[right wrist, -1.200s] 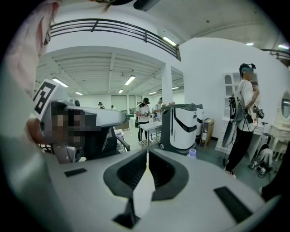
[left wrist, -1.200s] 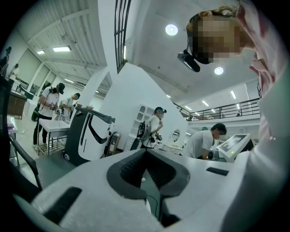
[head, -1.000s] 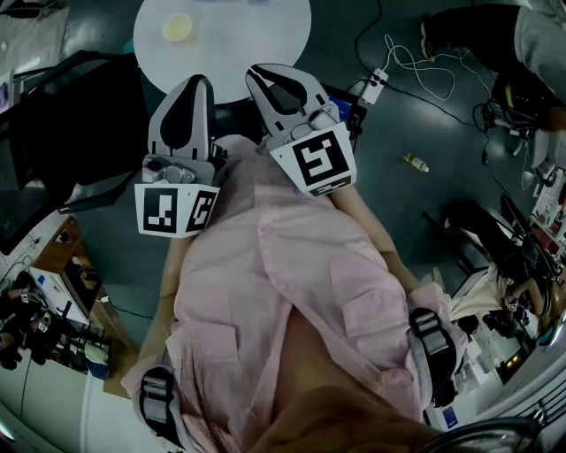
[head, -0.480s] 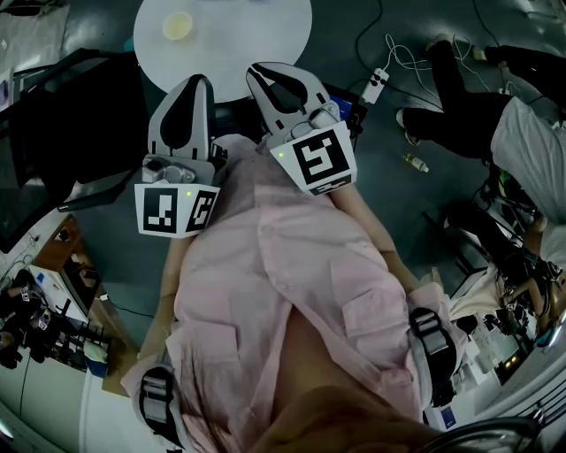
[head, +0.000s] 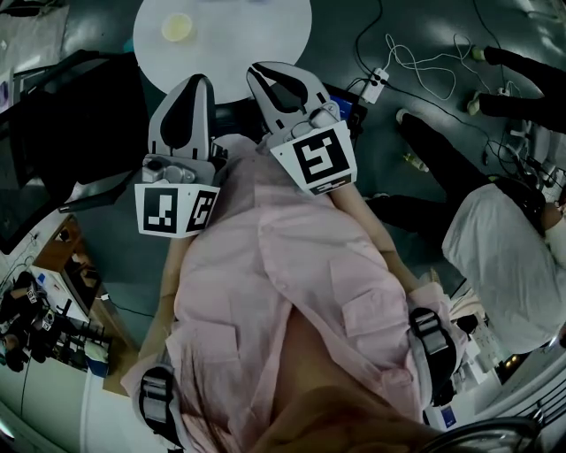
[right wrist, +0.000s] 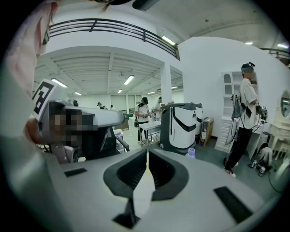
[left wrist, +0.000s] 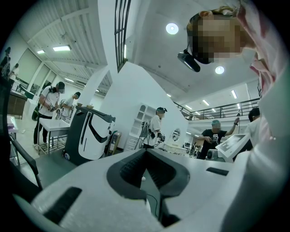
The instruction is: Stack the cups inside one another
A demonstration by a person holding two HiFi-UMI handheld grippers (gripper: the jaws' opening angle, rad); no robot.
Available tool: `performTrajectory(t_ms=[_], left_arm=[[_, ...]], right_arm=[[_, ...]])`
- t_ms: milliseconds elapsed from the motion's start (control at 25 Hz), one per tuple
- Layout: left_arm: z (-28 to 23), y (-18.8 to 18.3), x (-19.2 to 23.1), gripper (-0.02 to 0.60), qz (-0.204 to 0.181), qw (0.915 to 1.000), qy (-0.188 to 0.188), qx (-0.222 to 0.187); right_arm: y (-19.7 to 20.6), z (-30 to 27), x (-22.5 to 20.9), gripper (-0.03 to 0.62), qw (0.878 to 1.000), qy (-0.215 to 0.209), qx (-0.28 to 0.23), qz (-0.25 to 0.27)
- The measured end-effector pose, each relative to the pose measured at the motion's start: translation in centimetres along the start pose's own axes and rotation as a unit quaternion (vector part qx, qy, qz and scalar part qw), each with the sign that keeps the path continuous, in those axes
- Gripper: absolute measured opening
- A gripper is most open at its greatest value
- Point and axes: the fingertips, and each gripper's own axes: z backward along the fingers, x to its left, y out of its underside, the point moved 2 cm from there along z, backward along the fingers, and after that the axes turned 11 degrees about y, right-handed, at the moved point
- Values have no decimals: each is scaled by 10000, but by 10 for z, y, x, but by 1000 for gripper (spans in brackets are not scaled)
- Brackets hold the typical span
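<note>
Left claw [head: 198, 81] and right claw [head: 258, 71] hung closed and empty at the tabletop's [head: 256, 31] edge; stacking looked unstarted, needing a reach to its cup [head: 177, 26].

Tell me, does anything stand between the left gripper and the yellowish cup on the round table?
Nothing visible does. In the head view, only the bare top of the round table lies between the left gripper and the cup.

My tabletop [head: 248, 53] runs off the top edge, and the yellow cup [head: 177, 26] on it is too tiny to tell if it's one or several.
</note>
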Motion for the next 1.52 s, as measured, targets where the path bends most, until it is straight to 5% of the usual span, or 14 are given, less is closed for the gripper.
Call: performTrajectory(t_ms=[1520], left_arm=[[-11, 0, 3, 15, 25, 10000, 9, 59]], right_arm=[[0, -5, -11, 37, 10000, 50, 35, -47]])
